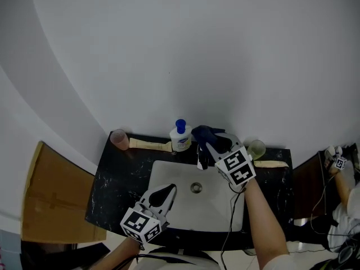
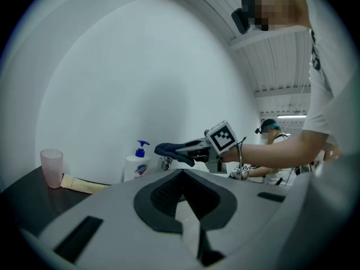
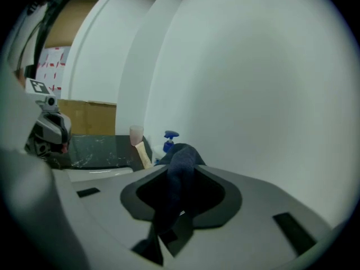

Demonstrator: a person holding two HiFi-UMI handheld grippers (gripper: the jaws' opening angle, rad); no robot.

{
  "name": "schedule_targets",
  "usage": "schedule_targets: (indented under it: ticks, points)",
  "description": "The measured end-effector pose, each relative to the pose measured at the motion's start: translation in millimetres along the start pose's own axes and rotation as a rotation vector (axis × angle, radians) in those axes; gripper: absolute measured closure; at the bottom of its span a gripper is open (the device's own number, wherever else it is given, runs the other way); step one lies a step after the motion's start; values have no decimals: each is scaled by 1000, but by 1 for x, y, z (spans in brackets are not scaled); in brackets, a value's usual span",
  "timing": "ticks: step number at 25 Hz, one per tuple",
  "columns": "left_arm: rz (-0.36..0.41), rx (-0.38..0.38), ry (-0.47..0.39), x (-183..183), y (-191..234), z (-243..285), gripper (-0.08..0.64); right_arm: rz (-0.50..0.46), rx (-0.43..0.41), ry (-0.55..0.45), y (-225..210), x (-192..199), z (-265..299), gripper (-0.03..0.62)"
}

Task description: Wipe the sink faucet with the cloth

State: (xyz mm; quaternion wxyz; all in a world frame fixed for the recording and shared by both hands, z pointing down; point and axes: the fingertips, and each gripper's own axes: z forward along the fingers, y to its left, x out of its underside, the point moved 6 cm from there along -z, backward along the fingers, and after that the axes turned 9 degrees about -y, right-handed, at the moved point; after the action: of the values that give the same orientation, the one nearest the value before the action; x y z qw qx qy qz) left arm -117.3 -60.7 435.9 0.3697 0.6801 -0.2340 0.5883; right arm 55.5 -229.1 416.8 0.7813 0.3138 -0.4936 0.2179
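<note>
A dark blue cloth (image 1: 203,133) hangs from my right gripper (image 1: 214,143), which is shut on it just above and behind the chrome faucet (image 1: 201,157) at the back of the white sink (image 1: 169,176). In the right gripper view the cloth (image 3: 179,176) drapes between the jaws and over their tips. My left gripper (image 1: 163,195) hovers over the front left of the basin, shut with nothing in it. The left gripper view looks across at the faucet (image 2: 165,163), with the cloth (image 2: 170,149) held over it.
On the black counter (image 1: 121,173) stand a soap pump bottle (image 1: 180,137), a pink cup (image 1: 119,139), a tube (image 1: 150,144), a clear cup (image 1: 256,149) and another tube (image 1: 271,163). A cardboard box (image 1: 50,198) stands at the left. Another person (image 1: 344,196) is at the right.
</note>
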Motion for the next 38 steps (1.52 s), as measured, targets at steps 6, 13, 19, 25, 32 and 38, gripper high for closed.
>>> schedule_targets:
  ticks: [6,13,19,25,32,38]
  points:
    - [-9,38,12,-4,-10,11,558,-10,-32,17,15,-3,-9,474]
    - [-12,49,10,2,-6,13,558,16,36,23,-26,1,23,474]
    - [-6,-10,12,1,9,-1,558,53,95,30,-60,5,48,474]
    - [-5,-20,14,1,11,-7,558,17,88,-15,-35,0,27,476]
    - [-11,16,11,6,3,-1,558,27,34,-83,26,0,-23,474]
    - [-9,23,14,6,1,-5,558,-29,-80,-89,76,14,-50,474]
